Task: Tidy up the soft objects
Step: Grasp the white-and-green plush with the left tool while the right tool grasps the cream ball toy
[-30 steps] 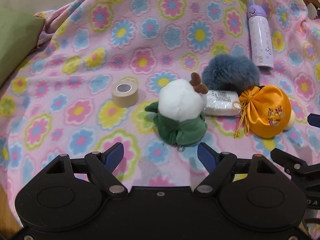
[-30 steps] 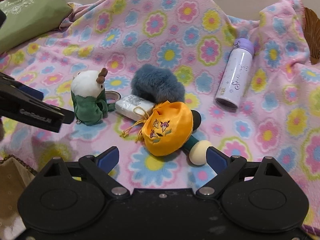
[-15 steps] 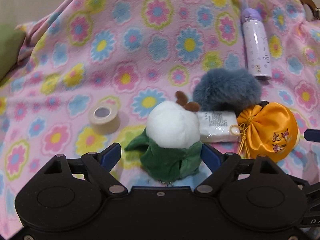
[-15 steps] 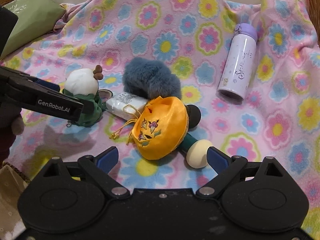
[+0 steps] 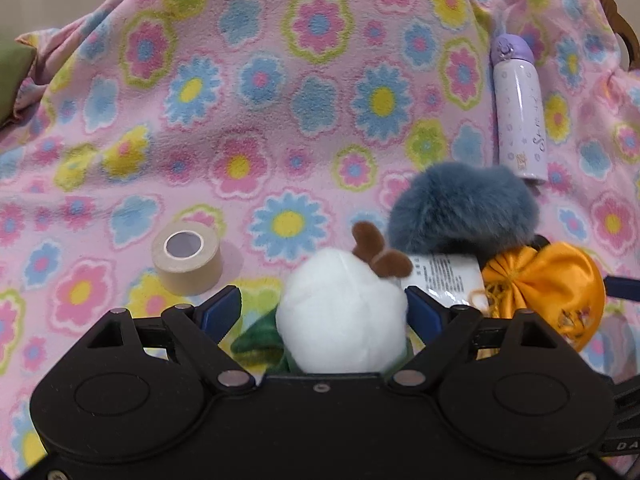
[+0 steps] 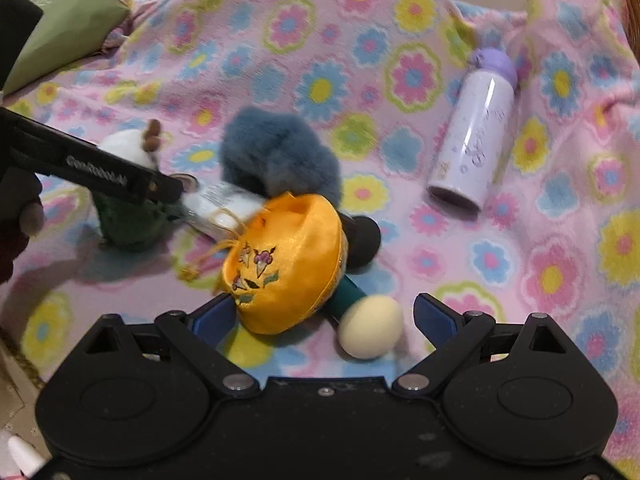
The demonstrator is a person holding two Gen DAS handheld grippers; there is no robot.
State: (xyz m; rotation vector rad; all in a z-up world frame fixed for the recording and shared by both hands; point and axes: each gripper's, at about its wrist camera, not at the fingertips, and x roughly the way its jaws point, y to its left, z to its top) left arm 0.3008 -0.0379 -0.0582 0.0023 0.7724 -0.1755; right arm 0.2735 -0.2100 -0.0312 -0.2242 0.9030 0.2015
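A plush toy [image 5: 340, 320] with a white head, brown antlers and a green body stands on the flowered blanket [image 5: 280, 100]. My left gripper [image 5: 323, 312] is open around its head, with a gap on the left side. From the right wrist view, one of its fingers [image 6: 120, 178] crosses the plush toy [image 6: 128, 148]. An orange satin pouch [image 6: 284, 264] lies between the fingers of my open right gripper [image 6: 324, 316], close to the left pad. Beside it is a cream egg-shaped knob [image 6: 370, 332] on a green handle. A blue-grey furry piece [image 6: 276, 156] lies behind the pouch.
A white packet [image 5: 444, 276] lies between plush and pouch. A beige tape roll [image 5: 187, 262] sits to the left, and a lilac bottle [image 6: 476, 136] lies at the right. A green cushion [image 6: 68, 28] is at the far left and a wicker rim [image 5: 616, 28] at the far right. A hand [image 6: 20, 216] holds the left gripper.
Both grippers have moved forward and down toward the objects. The plush toy now stands between the left fingers, which have spread wider. The orange pouch now lies between the right fingers.
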